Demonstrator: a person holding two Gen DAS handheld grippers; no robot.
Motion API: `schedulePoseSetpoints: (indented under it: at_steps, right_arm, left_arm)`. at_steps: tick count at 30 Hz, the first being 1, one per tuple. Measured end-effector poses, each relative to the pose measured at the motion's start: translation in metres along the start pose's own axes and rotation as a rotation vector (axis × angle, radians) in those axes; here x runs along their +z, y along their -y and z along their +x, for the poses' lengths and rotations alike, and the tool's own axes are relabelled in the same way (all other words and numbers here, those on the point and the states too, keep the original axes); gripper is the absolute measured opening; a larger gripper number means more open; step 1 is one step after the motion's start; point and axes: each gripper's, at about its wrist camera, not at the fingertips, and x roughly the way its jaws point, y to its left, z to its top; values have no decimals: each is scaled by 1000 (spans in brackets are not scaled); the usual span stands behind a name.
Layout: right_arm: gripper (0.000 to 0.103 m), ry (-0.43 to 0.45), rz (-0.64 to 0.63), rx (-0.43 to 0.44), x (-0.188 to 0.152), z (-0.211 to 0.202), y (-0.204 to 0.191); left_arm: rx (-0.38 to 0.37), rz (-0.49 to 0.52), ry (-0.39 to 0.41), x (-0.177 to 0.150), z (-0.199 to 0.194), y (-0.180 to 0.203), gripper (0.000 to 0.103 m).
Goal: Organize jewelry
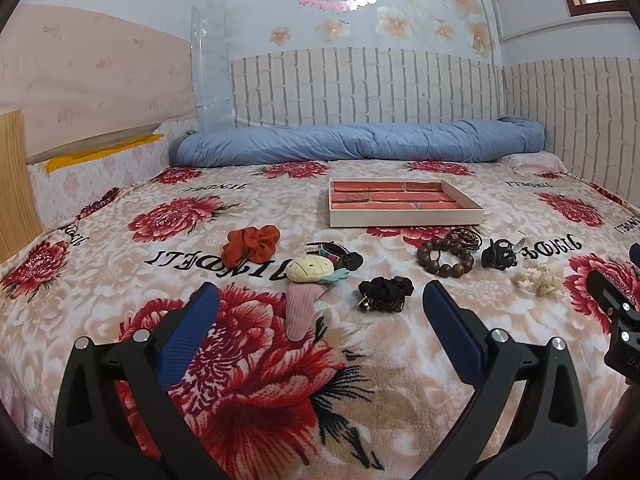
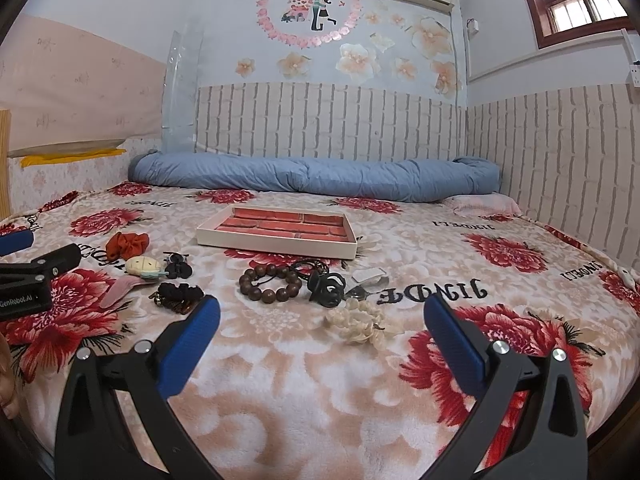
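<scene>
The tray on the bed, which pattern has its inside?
A red brick pattern lines the tray; it shows best in the left wrist view.

The blanket [image 2: 312, 360] covering the bed is showing the word "JINDELI" in black letters, repeating across it, upside down or mirrored from both cameras. In the right wrist view, the left tongs [image 2: 24, 258], sitting at the bed's left edge, are carrying a white label reading "GenRobot.AI". In the left wrist view, the right tongs [image 1: 624, 300] are showing pale letters, only "DA" being legible.
</scene>
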Motion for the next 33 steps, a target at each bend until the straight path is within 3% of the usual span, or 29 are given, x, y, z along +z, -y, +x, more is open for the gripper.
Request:
schedulePoseSetpoints:
  at_steps: [27,33]
  right_arm:
    - [99,-21,12,1,-2,9,1]
    - [99,-40,27,0,0,24,5]
  left_arm:
    - [0,7,-7,-1,2,1,98]
    - [-8,12,-36,1,20,4,98]
